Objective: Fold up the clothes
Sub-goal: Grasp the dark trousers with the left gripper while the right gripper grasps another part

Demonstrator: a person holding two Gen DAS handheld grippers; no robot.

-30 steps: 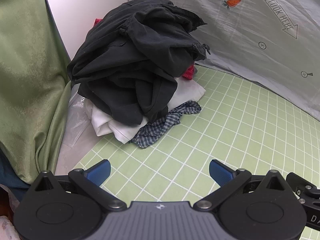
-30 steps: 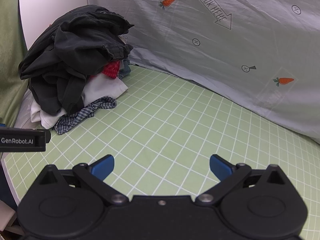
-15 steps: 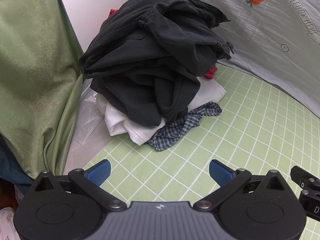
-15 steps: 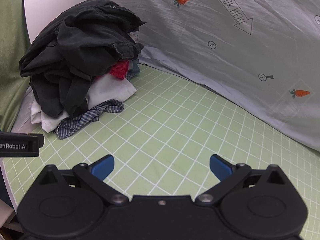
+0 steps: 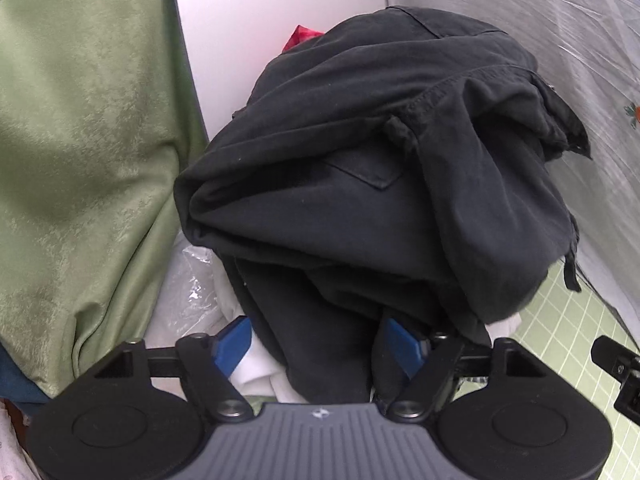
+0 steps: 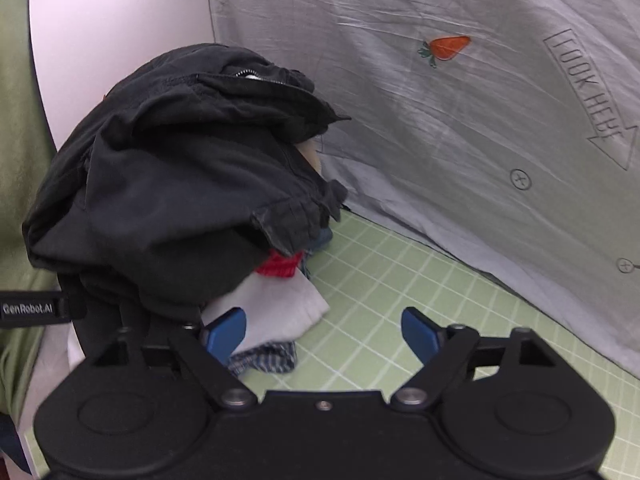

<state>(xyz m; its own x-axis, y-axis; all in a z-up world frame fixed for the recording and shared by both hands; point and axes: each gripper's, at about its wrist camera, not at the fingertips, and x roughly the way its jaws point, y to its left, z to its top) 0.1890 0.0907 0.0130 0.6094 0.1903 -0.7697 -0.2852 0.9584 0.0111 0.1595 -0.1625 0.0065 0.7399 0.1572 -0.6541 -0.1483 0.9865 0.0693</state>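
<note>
Both hands have closed right in on the pile of clothes [image 5: 360, 200] at the far-left corner of the worktop [image 6: 400, 300]; a sec ago it sat well off, w/ open green grid mat between it and the fingers, now it fills the left wrist view. Left hand-held gripper [image 5: 316, 340] is in the heap: jaws closing, a hanging fold of the black garment [image 5: 328, 344] sits between the blue fingertips [image 5: 234, 340], the right-side pad tucked against dark cloth, the left-side pad beside white cloth [image 5: 260, 372]. Can't tell yet if the pads actually press, so I read it as not clamped. Right hand-held gripper [image 6: 324, 332] is at the near-right foot of the pile, jaws closing too but still apart; its left pad is over the white piece [image 6: 280, 312] and the checked fabric [image 6: 264, 356], its right pad over bare mat, nothing clearly pinched. Red item [image 6: 280, 266] peeks out mid-stack; grey printed sheet [image 6: 460, 120] behind, green curtain [image 5: 80, 160] to the left. Meaning for the task: approach is done, this looks like the first pick, prob. the black garment off the top. Folding hasn't begun. Risk: the left grab is low in the stack, so a pull may drag the white layers along or tip the heap.
</note>
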